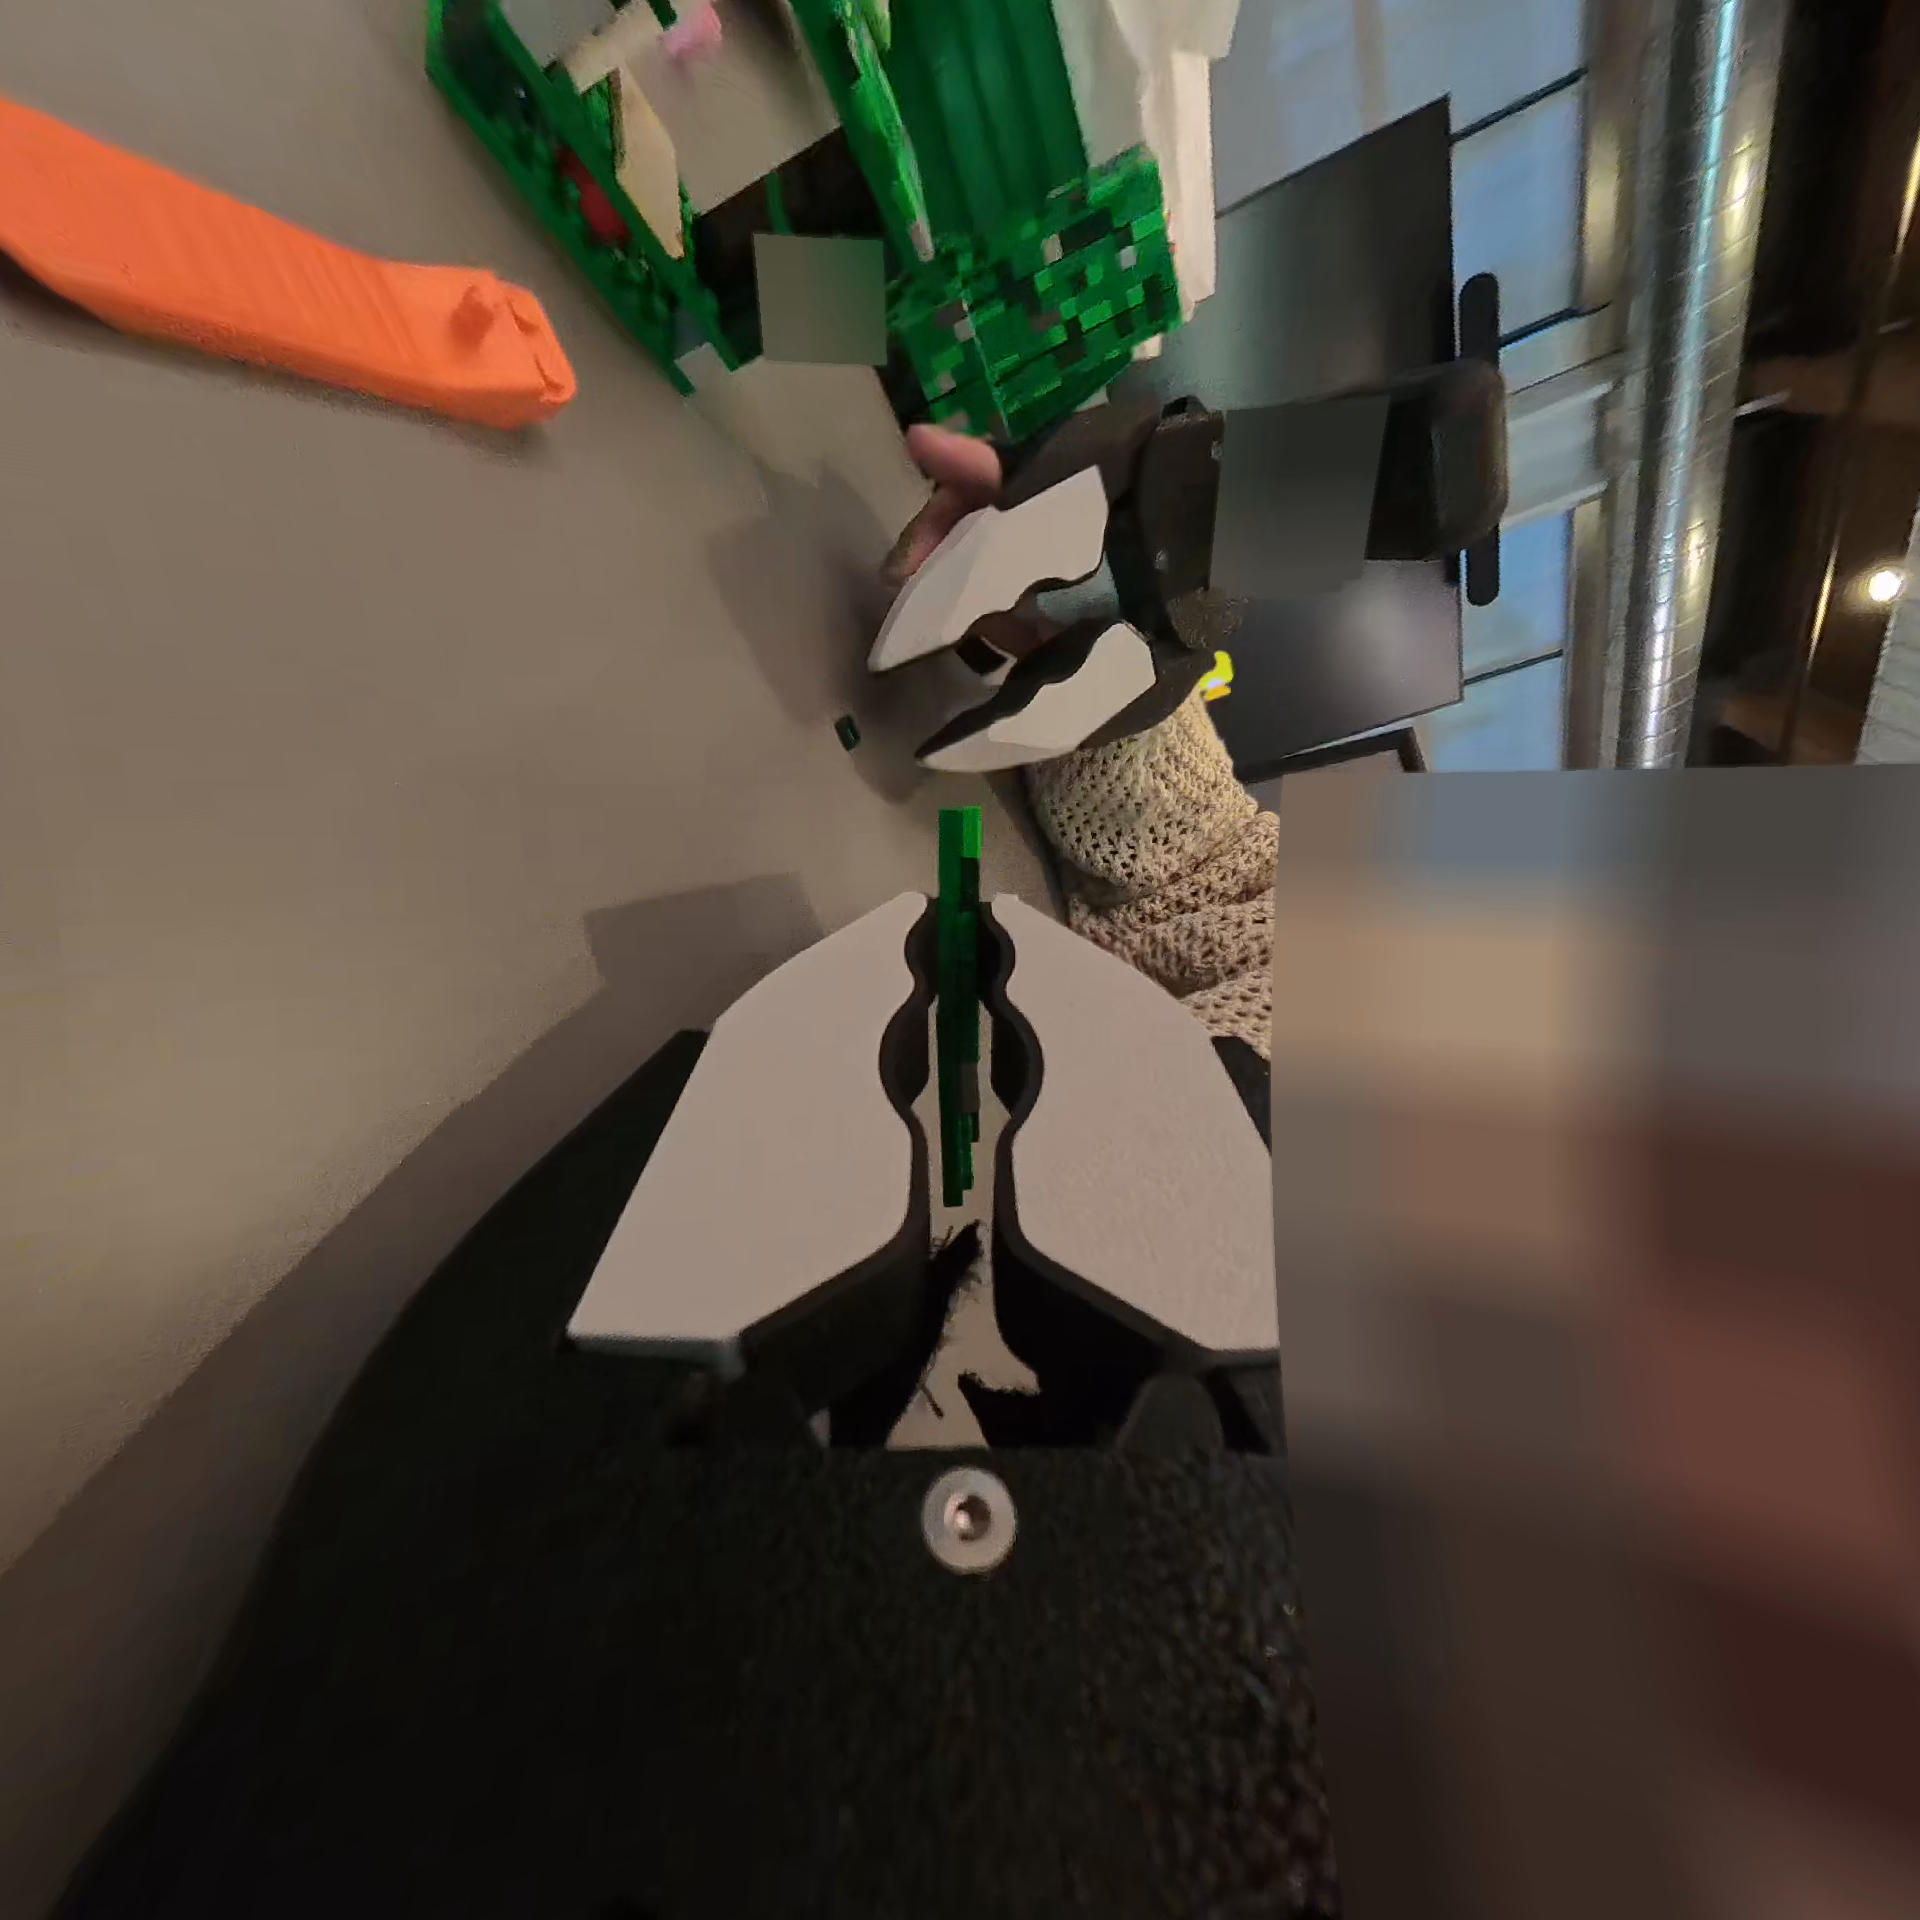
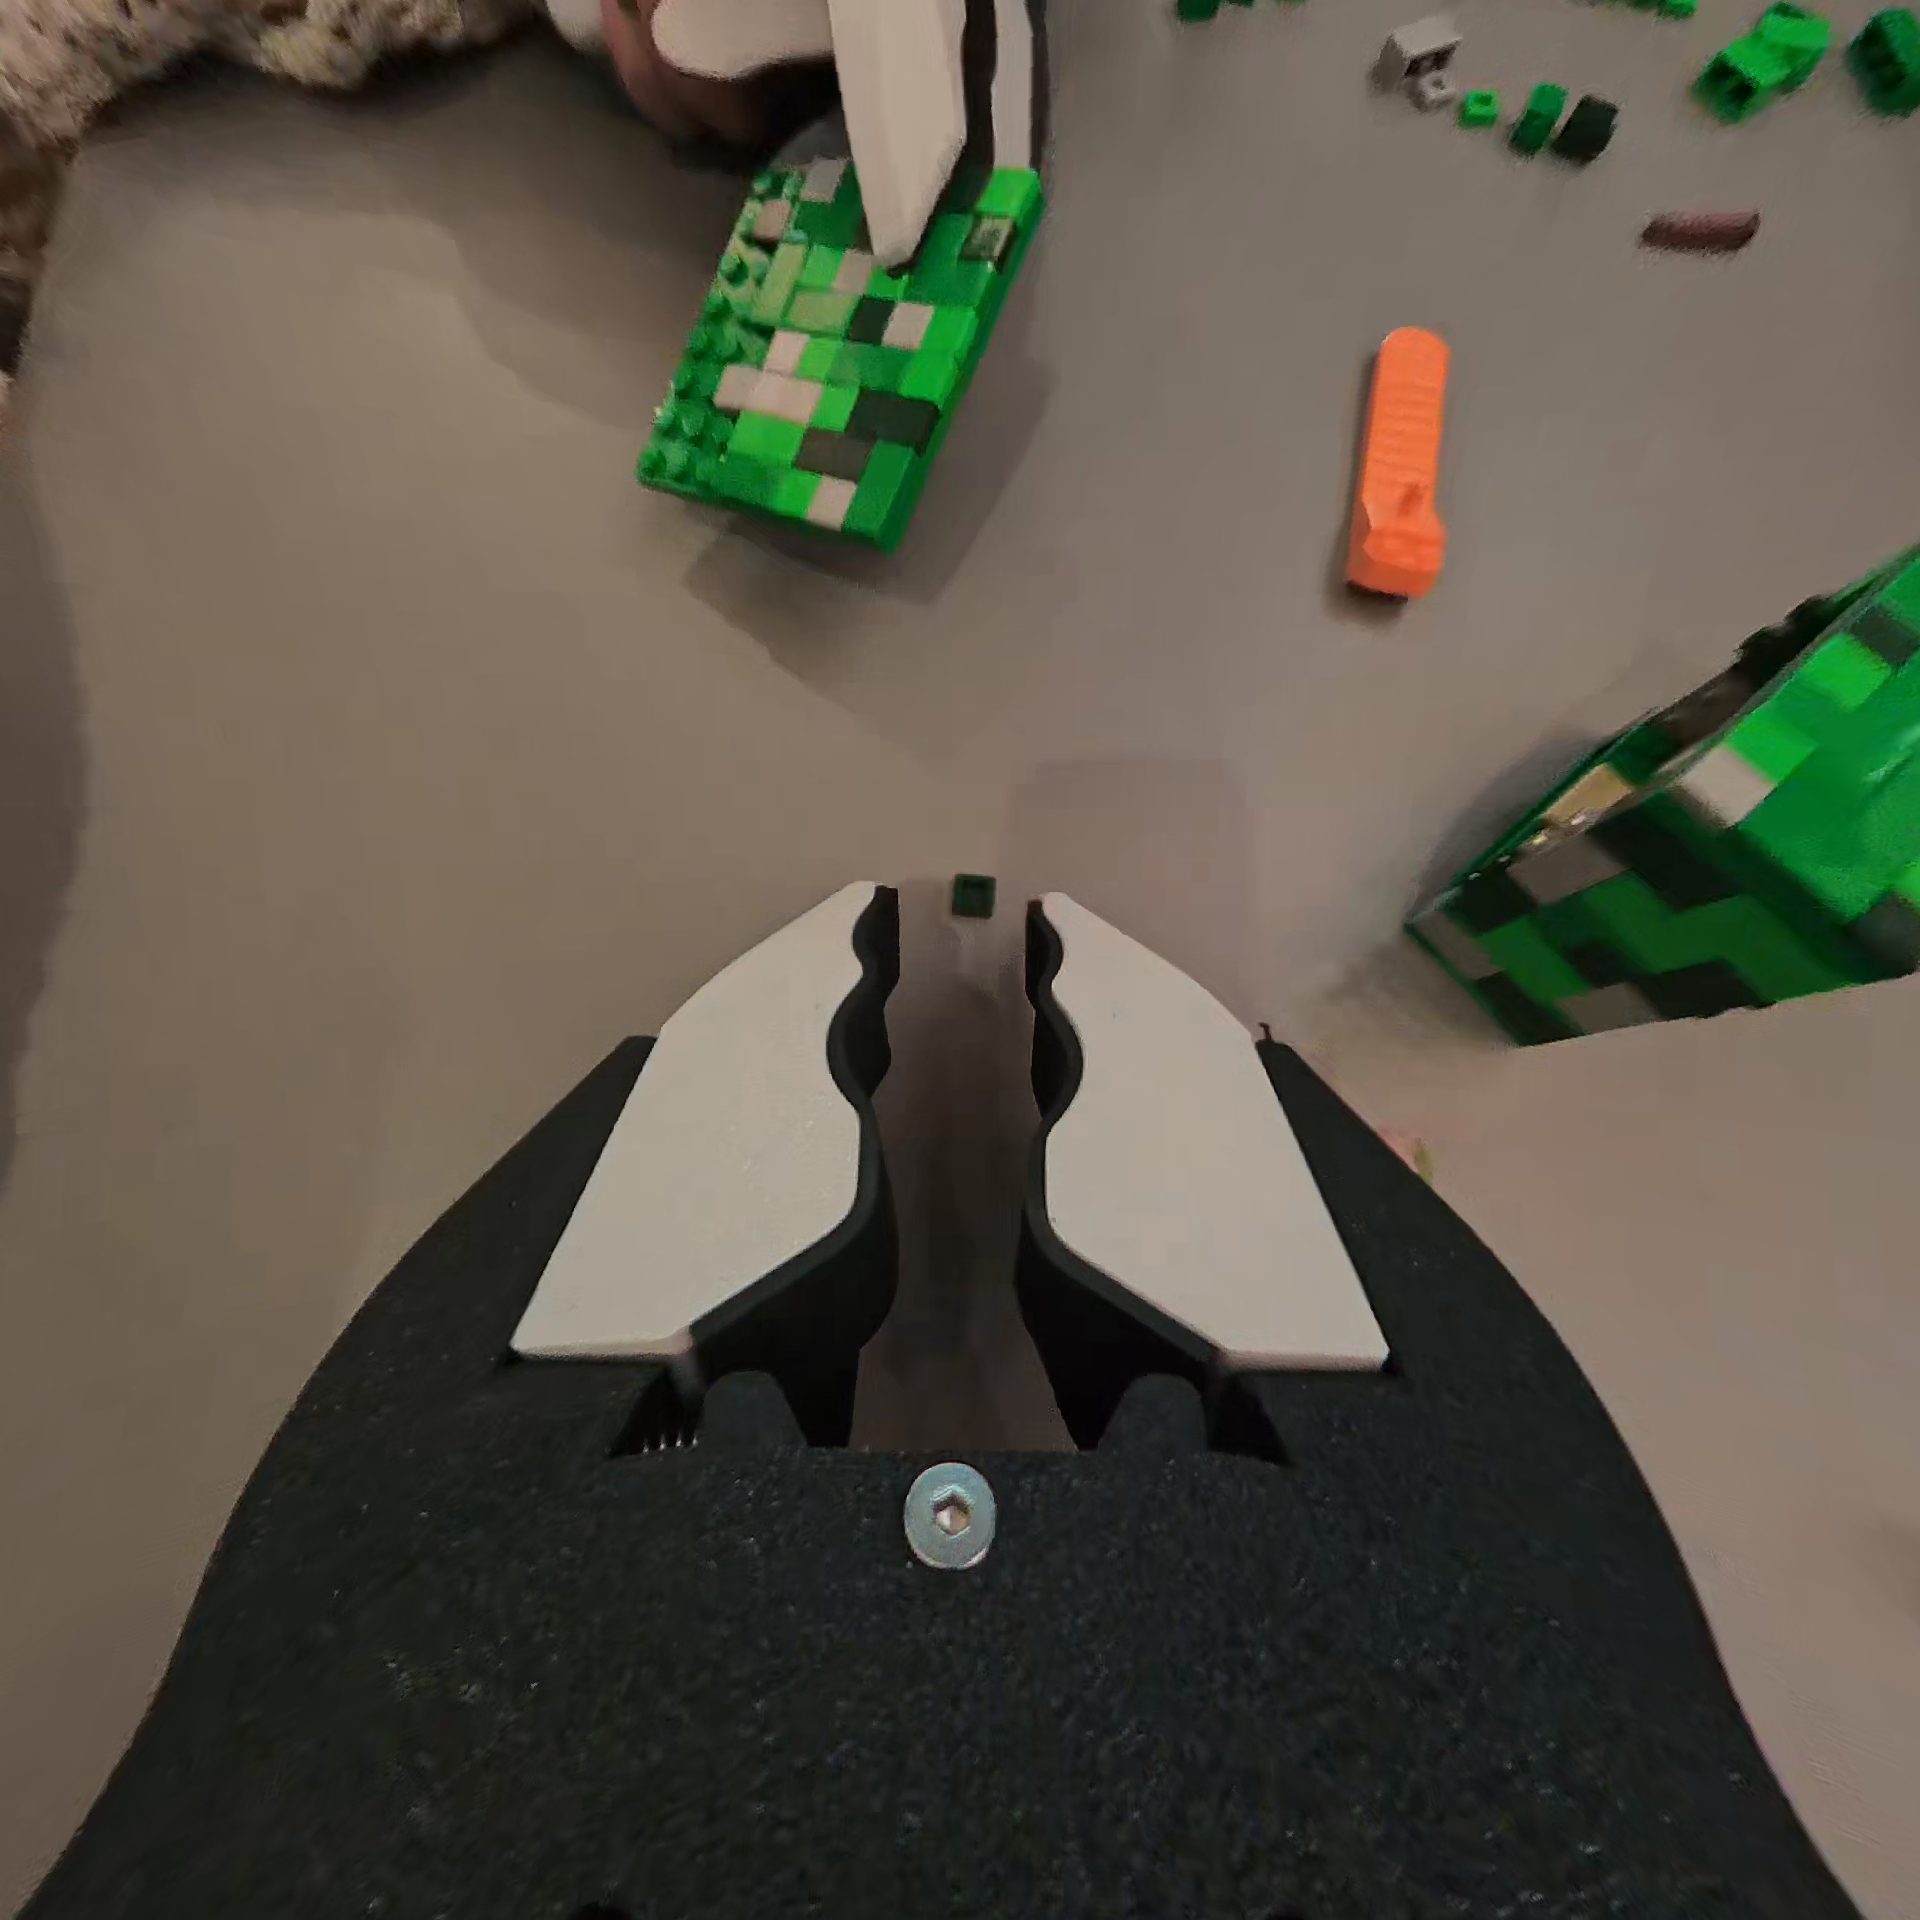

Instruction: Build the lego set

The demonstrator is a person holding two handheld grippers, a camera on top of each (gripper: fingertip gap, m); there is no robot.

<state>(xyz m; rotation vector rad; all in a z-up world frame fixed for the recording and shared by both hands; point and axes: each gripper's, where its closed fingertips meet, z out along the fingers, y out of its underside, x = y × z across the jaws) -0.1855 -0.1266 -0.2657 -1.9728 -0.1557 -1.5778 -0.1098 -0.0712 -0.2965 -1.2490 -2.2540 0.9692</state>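
Note:
My left gripper [image 1: 961, 899] is shut on a flat green mosaic lego panel [image 1: 958, 842], seen edge-on between its jaws. In the right wrist view the same panel [image 2: 842, 353] rests on the grey table with the left gripper's fingers [image 2: 899, 125] clamped on its far end. My right gripper [image 2: 961, 902] is open and low over the table. A tiny dark green lego piece [image 2: 972, 896] lies on the table just at its fingertips, with neither finger touching it. The open right gripper [image 1: 902, 712] and the tiny piece [image 1: 847, 732] also show in the left wrist view.
An orange brick separator [image 2: 1401, 468] lies right of the panel. A large green lego build [image 2: 1714, 862] stands at the right edge. Several loose green and grey bricks [image 2: 1558, 104] and a brown piece [image 2: 1699, 231] lie at the far right. A knitted sleeve [image 1: 1153, 831] is near the grippers. The left gripper's tips are roughly 11 cm from the right gripper's.

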